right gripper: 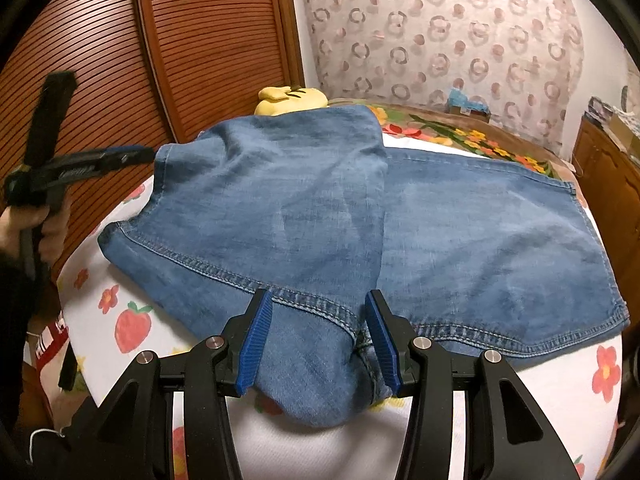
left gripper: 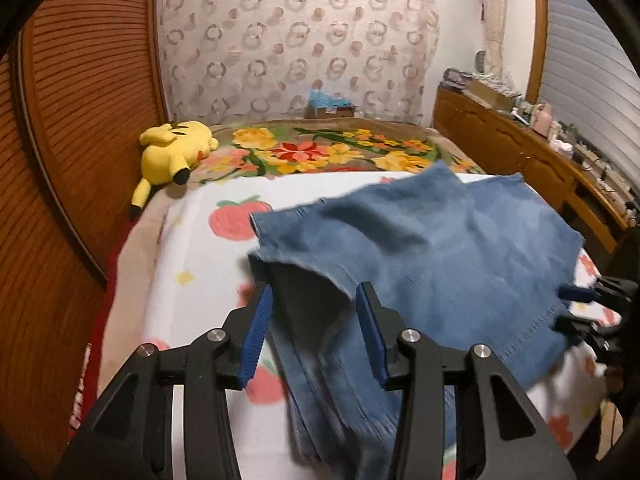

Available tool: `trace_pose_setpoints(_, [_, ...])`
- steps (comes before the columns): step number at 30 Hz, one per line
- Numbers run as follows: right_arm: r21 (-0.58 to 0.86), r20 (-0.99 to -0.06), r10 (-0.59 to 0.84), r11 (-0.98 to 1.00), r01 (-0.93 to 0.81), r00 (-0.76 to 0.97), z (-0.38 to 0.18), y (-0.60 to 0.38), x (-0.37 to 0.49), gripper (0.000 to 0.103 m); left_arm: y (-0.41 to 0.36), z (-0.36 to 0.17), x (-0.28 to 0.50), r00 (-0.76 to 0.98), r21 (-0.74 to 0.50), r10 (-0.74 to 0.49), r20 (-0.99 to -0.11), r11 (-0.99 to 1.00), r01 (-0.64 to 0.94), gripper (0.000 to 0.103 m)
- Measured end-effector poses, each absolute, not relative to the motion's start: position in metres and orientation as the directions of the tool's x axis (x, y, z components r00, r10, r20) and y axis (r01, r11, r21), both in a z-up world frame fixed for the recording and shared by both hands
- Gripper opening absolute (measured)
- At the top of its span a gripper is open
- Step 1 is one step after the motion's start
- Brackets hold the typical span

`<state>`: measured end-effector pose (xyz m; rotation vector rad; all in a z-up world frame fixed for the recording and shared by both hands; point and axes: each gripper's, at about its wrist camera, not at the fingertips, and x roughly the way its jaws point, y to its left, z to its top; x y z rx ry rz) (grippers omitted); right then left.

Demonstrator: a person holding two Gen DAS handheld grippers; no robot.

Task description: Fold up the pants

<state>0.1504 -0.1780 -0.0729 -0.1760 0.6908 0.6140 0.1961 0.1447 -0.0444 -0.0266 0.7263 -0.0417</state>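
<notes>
Blue denim pants (left gripper: 420, 248) lie partly folded on a white fruit-print blanket (left gripper: 200, 264) on the bed, also seen in the right wrist view (right gripper: 320, 208). My left gripper (left gripper: 314, 296) is open, its blue pads either side of the raised left edge of the denim, not closed on it. My right gripper (right gripper: 320, 304) is open, straddling a bunched fold of the near stitched hem. The right gripper also shows at the right edge of the left wrist view (left gripper: 580, 308). The left gripper appears at far left in the right wrist view (right gripper: 132, 156), held by a hand.
A yellow plush toy (left gripper: 176, 148) lies at the bed's far left. A floral bedspread (left gripper: 320, 148) covers the far end. A wooden slatted door (left gripper: 88, 80) stands left. A cluttered wooden dresser (left gripper: 520, 136) runs along the right. A patterned curtain (left gripper: 296, 32) hangs behind.
</notes>
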Motion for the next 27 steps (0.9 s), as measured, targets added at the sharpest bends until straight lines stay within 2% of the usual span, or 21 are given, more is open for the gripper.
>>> trace_pose_setpoints(7, [0.049,-0.643,0.469,0.814,-0.579,0.606,-0.074,-0.178,0.151,0.05,0.157,-0.05,0.229,0.734,-0.055,-0.027,-0.679,0.998,-0.014,0.045])
trace_pose_setpoints(10, [0.051,-0.642,0.472,0.813,-0.58,0.605,-0.075,-0.178,0.15,0.05,0.163,-0.062,0.239,0.701,-0.105,-0.068,-0.71,0.994,-0.01,0.045])
trace_pose_setpoints(18, [0.054,-0.641,0.475,0.812,-0.581,0.604,-0.075,-0.18,0.148,0.05,0.161,-0.081,0.244,0.672,-0.125,-0.079,-0.736,0.992,-0.021,0.044])
trace_pose_setpoints(19, [0.053,-0.641,0.474,0.812,-0.582,0.603,-0.075,-0.18,0.148,0.05,0.161,-0.082,0.246,0.672,-0.126,-0.078,-0.736,0.992,-0.022,0.042])
trace_pose_setpoints(21, [0.052,-0.641,0.475,0.811,-0.583,0.604,-0.075,-0.18,0.147,0.05,0.161,-0.083,0.25,0.67,-0.122,-0.071,-0.739,0.992,-0.029,0.028])
trace_pose_setpoints(23, [0.051,-0.64,0.476,0.81,-0.584,0.603,-0.075,-0.181,0.147,0.05,0.159,-0.083,0.252,0.672,-0.116,-0.072,-0.737,0.993,-0.022,0.007])
trace_pose_setpoints(27, [0.046,-0.643,0.472,0.81,-0.584,0.604,-0.077,-0.181,0.146,0.05,0.156,-0.065,0.247,0.727,-0.049,-0.01,-0.686,0.998,-0.033,0.003])
